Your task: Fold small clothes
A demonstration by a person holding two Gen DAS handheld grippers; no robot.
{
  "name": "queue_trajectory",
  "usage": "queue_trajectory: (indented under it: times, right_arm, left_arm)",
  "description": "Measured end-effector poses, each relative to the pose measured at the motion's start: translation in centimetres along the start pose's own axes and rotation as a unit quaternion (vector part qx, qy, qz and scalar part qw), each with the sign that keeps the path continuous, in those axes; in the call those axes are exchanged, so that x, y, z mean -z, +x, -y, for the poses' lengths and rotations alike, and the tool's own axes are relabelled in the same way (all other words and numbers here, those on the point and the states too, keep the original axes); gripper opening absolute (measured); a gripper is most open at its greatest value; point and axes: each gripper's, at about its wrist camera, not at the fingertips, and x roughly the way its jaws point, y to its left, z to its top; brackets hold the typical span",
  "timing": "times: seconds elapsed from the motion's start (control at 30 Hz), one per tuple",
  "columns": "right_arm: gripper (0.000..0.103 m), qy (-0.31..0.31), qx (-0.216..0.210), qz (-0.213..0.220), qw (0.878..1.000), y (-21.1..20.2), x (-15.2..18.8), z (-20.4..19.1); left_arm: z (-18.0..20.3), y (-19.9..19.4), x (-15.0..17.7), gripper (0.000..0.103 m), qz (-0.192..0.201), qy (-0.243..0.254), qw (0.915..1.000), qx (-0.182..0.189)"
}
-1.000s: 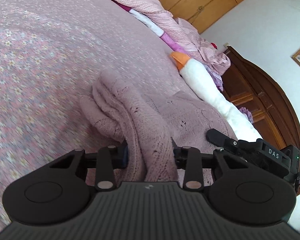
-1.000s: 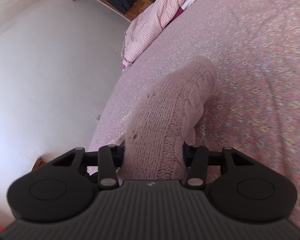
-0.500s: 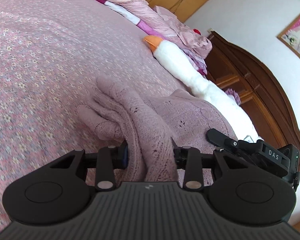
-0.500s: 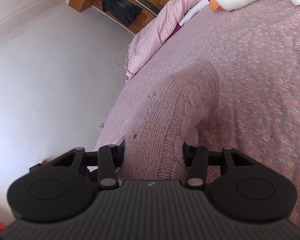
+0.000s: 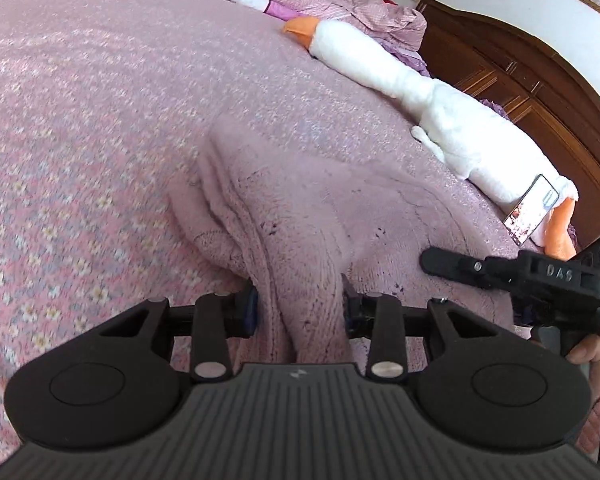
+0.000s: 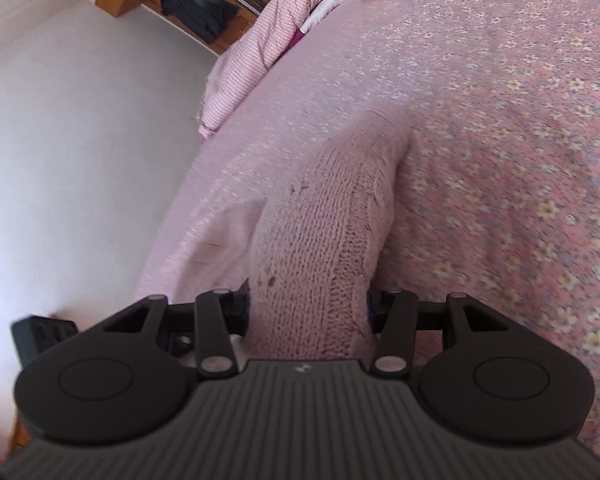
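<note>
Ahead of both grippers spreads the bed (image 5: 100,100) with its flowered cover, and on it, just in front of them, lies the pink knitted sweater (image 5: 340,208), partly bunched. It looks soft, light and stretchy, so it should sag and is best held by edges or cuffs. The left gripper (image 5: 300,308) pinches a gathered fold, and the right gripper (image 6: 308,308) clamps a sleeve.

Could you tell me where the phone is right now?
In the left wrist view, the phone leans against the plush goose at the far right.
</note>
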Motion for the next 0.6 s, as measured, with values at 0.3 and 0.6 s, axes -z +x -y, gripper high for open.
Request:
queue_trajectory:
  times: [0.3, 0.6]
  right_arm:
    - [0.056, -0.023, 0.037, 0.002, 0.999, 0.4, 0.5, -0.9]
    - [0.059, -0.022, 0.055, 0.01, 0.998, -0.2, 0.8, -0.8]
  left_arm:
    - [-0.2, -0.3, 0.5, 0.042, -0.001, -0.001, 1.0, -0.009]
    - [0.5, -1.6, 0.1, 0.042, 0.007, 0.006, 0.9995, -0.029]
